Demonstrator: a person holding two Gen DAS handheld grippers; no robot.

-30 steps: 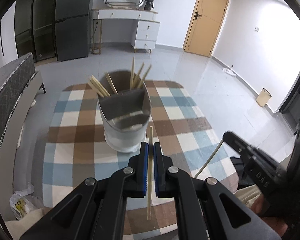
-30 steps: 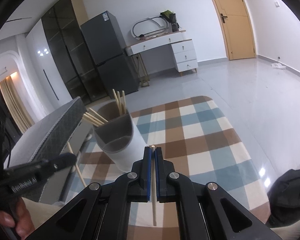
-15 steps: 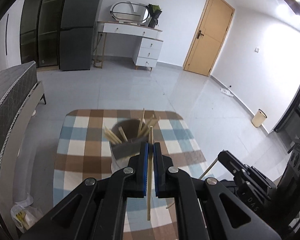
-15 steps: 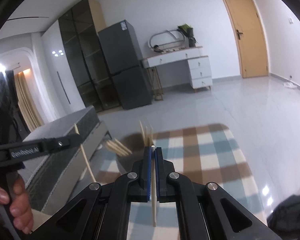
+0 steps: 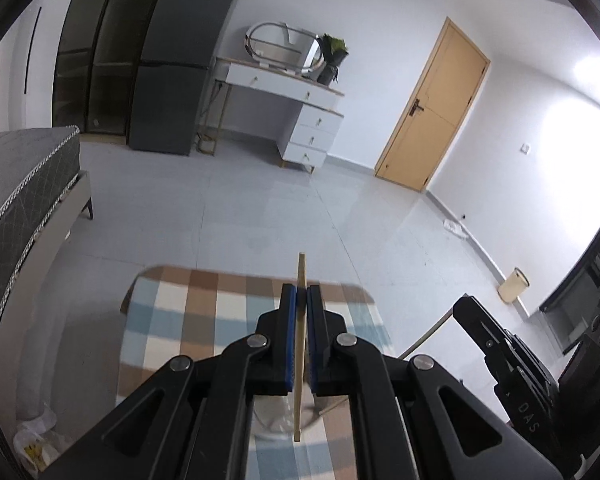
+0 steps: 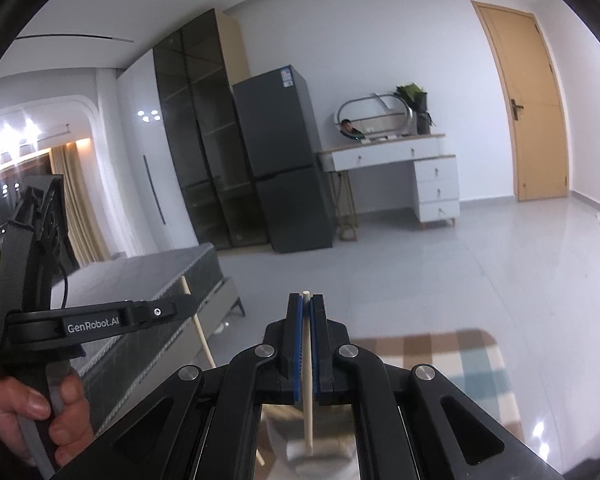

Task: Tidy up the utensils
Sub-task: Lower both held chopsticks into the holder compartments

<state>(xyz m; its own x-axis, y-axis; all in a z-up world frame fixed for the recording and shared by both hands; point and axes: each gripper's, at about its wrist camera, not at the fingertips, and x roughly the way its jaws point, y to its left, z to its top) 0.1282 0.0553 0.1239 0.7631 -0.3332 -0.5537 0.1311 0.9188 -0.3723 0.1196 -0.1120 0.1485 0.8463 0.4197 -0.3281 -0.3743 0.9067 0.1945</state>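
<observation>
Chopstick [image 5: 300, 344] clamped in left claw [image 5: 299, 300]; another [image 6: 308, 364] in right claw [image 6: 307, 308].

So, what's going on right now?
Left gripper shut on wooden chopstick. Right gripper shut on pale chopstick. Nothing blocking either.

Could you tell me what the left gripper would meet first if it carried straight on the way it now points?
Probably the checked tablecloth: the left gripper, shut on a chopstick, points down over the table's far end. Depth is unclear; it might pass the far edge and meet the floor.
</observation>
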